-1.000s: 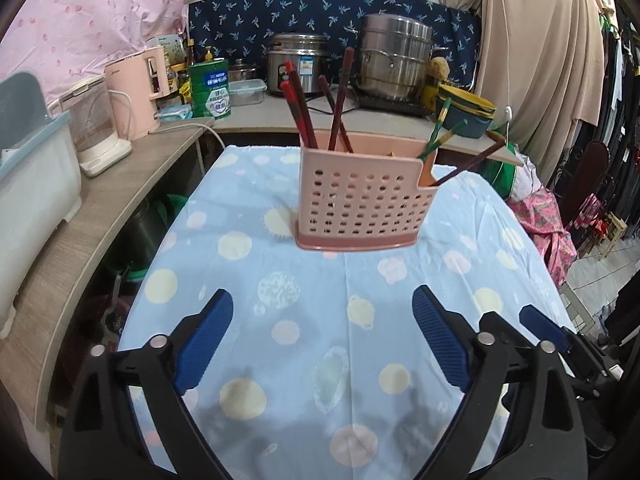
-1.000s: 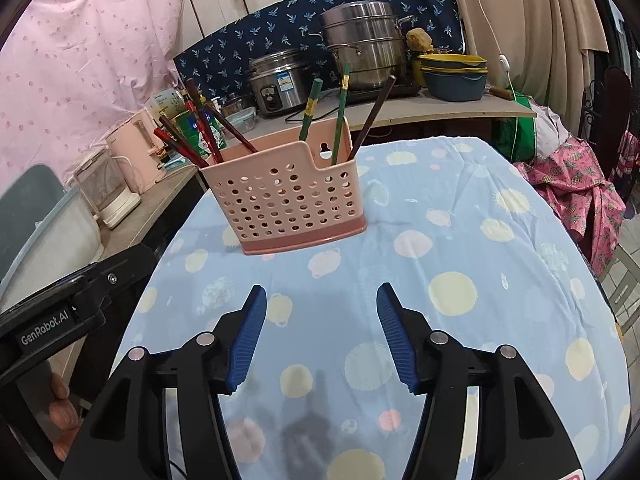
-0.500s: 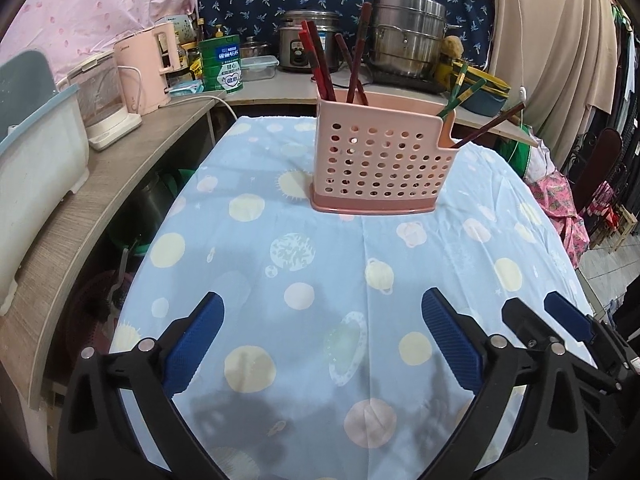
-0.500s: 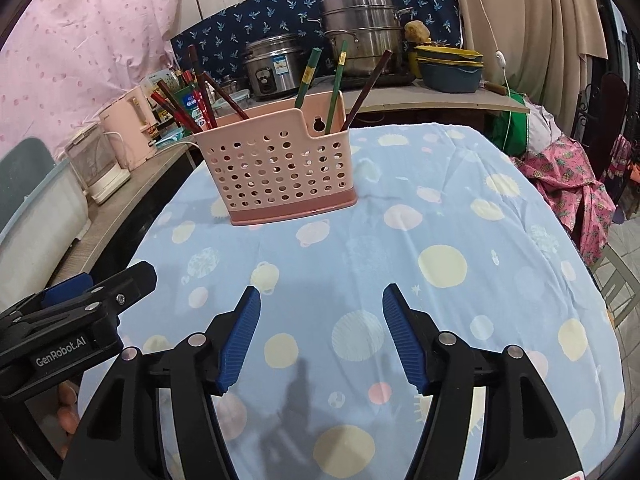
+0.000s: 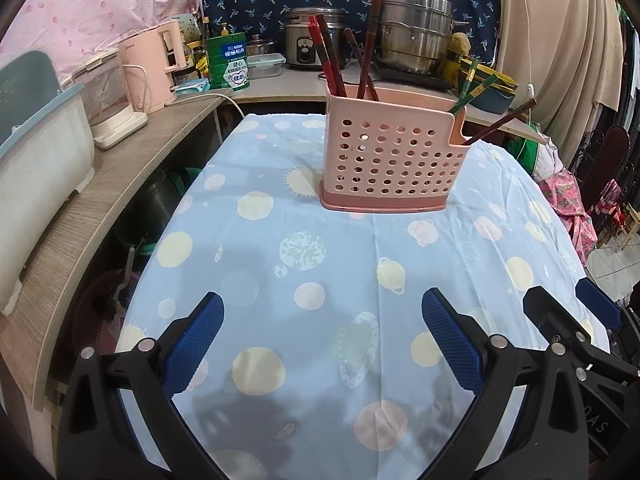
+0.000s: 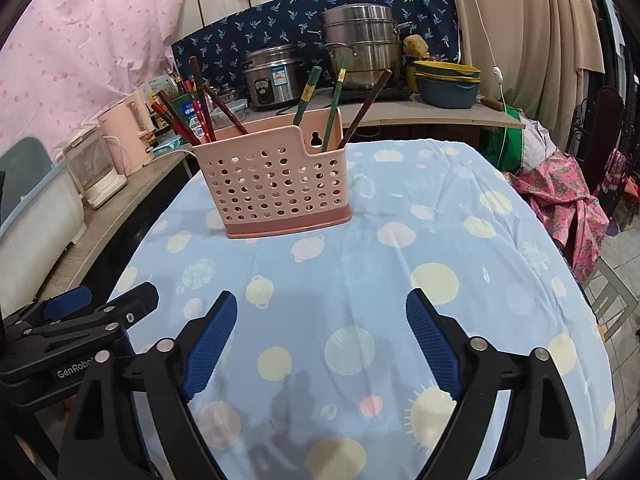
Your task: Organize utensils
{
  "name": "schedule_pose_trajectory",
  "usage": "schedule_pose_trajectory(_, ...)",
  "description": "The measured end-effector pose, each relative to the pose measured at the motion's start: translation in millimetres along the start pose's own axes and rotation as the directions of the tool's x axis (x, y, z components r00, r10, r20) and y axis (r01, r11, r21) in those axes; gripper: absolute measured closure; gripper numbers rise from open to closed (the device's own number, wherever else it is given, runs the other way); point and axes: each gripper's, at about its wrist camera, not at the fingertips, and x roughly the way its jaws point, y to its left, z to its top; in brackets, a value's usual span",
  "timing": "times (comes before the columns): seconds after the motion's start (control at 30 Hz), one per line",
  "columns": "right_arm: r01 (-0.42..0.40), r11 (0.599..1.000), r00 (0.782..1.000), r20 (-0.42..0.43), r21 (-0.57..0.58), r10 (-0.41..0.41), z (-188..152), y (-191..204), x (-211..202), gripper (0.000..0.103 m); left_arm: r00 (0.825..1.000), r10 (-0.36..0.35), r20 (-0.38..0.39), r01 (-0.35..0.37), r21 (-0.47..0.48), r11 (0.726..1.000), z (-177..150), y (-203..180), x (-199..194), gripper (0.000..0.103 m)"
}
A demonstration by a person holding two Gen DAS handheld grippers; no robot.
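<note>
**Pink holder full of chopsticks, both grippers hanging back empty**

The pink utensil holder [image 5: 390,160] stands upright on the table's blue cloth [image 5: 320,264], well ahead of the left gripper [image 5: 320,332], a little to the right of the gap between its fingertips. It is a boxy plastic caddy with rows of round holes, a darker pink base, and a front wall that steps down at one end. Dark red chopsticks [image 5: 332,60] fan out of the tall side; two green chopsticks [image 6: 320,100] and a brown one [image 6: 366,104] lean out of the lower side.

From the right gripper [image 6: 322,332] the holder [image 6: 276,186] sits far out ahead and left of its fingers. Both grippers hover above the cloth with their blue pads [image 6: 210,340] spread wide, nothing between them. The left gripper's black frame shows just beside the right one's left finger.

Beyond the holder, a steel pot [image 6: 360,48] and rice cooker [image 6: 274,78] line the counter.
</note>
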Motion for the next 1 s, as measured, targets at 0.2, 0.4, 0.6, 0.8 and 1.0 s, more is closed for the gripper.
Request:
schedule_pose_trajectory(0.2,0.011,1.0,1.0,-0.01,-0.002,-0.011,2.4,1.0,1.7,0.011,1.0,0.01,0.002,-0.01,-0.002,1.0,2.8,2.4,1.3,0.008)
schedule_pose_trajectory(0.4,0.028,1.0,1.0,0.009,0.005,-0.028,5.6,-0.5,0.9,0.007,1.0,0.022,0.012,-0.022,0.012,1.0,3.3,0.6,0.0,0.008)
schedule_pose_trajectory(0.6,0.042,0.999,0.999,0.022,-0.006,-0.042,8.5,1.0,-0.9,0.007,0.999,0.036,0.017,-0.036,0.003,0.999,5.6,2.7,-0.5,0.008)
schedule_pose_trajectory(0.8,0.044,0.999,0.999,0.022,-0.002,-0.044,10.6,0.8,0.1,0.007,0.998,0.044,0.033,-0.045,0.005,0.999,9.7,2.8,-2.5,0.008)
schedule_pose_trajectory(1.0,0.043,0.999,0.999,0.032,-0.003,-0.043,15.3,1.5,0.8,0.007,0.998,0.045,0.047,-0.045,0.009,0.999,13.9,1.3,-2.5,0.008)
